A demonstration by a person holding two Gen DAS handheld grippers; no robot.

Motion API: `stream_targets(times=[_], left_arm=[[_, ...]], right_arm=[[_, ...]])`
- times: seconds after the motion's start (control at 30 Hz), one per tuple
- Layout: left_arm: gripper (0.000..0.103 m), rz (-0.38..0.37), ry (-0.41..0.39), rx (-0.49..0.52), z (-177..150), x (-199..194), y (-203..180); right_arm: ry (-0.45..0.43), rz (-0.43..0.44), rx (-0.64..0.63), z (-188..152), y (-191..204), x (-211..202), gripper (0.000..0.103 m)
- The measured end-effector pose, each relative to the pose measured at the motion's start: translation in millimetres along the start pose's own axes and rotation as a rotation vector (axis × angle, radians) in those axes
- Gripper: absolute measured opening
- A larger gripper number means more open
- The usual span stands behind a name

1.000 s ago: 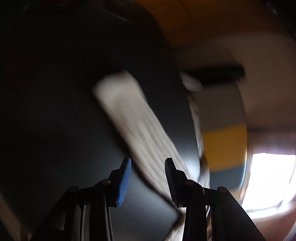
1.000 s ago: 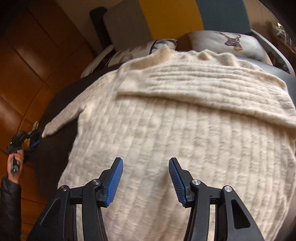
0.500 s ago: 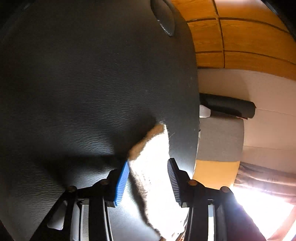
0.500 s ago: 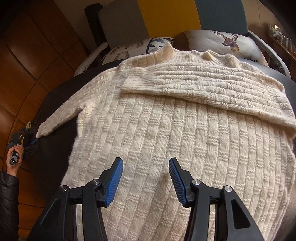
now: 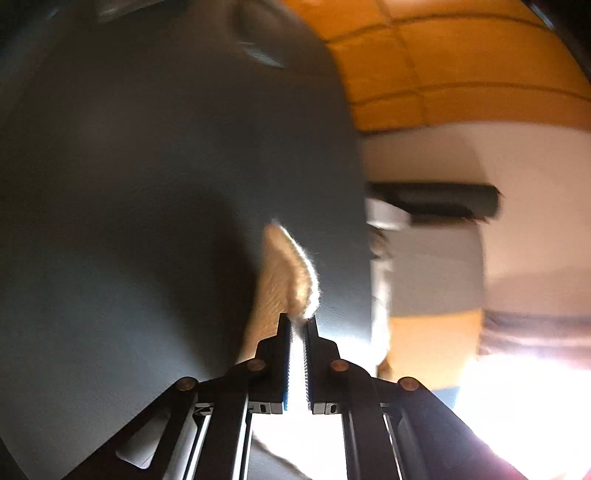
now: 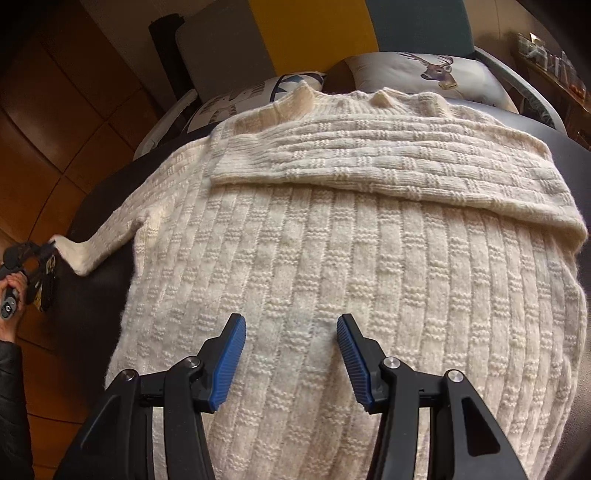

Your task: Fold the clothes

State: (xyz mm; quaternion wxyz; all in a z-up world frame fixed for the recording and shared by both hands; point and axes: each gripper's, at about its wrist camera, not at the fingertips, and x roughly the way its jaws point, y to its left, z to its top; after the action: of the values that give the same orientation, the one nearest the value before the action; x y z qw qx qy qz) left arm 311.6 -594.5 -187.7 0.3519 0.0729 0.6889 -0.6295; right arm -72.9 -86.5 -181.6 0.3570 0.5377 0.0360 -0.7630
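Observation:
A cream knitted sweater (image 6: pixel 332 229) lies flat on a dark surface (image 6: pixel 92 295), its right sleeve folded across the chest. Its left sleeve (image 6: pixel 107 240) stretches out to the left. My left gripper (image 5: pixel 297 321) is shut on that sleeve's cuff (image 5: pixel 288 273), which bulges up past the fingertips; in the right wrist view the same gripper (image 6: pixel 51 247) sits at the cuff's end, held by a hand (image 6: pixel 11 295). My right gripper (image 6: pixel 291 328) hovers open over the lower body of the sweater, with nothing between its fingers.
Patterned pillows (image 6: pixel 424 74) and a grey, yellow and teal headboard (image 6: pixel 314 33) lie beyond the sweater's collar. Wooden wall panels (image 6: pixel 55 110) run along the left. The dark surface's edge (image 5: pixel 364 258) shows in the blurred left wrist view.
My left gripper has shut on the sleeve cuff and lifted it slightly; half a second ago its fingers stood open around it. The right gripper has barely moved.

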Motion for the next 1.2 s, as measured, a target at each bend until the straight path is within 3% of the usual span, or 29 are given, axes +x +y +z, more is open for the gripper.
stream_targets(times=[0.23,0.53,0.67,0.83,0.93,1.03,1.1,1.2], left_arm=[[0.006,-0.115,0.136,0.213,-86,31,-107],[0.006,-0.149,0.437,0.46,-272,121,-202],[0.006,-0.122,0.553,0.557,-360,156,-218],[0.006,-0.06,0.683,0.656,-453,185,-211],[0.006,-0.013,0.735,0.704,-487,184,-200],[0.007,0.042,0.784,0.733,-501,200,-187],[0.013,0.06,0.805,0.749,-505,203,-181],[0.03,0.042,0.792,0.776,-496,192,-182]], right_arm=[[-0.025,0.02,0.07,4,-27,-7,0.052],[-0.065,0.024,0.175,23,-75,-9,0.052],[-0.076,0.028,0.21,23,-95,-11,0.052],[-0.091,0.044,0.218,23,-110,-15,0.052],[-0.105,0.09,0.217,26,-114,-19,0.052],[-0.138,0.214,0.262,32,-120,-23,0.052],[-0.163,0.304,0.304,37,-123,-25,0.052],[-0.172,0.437,0.383,50,-126,-19,0.053]])
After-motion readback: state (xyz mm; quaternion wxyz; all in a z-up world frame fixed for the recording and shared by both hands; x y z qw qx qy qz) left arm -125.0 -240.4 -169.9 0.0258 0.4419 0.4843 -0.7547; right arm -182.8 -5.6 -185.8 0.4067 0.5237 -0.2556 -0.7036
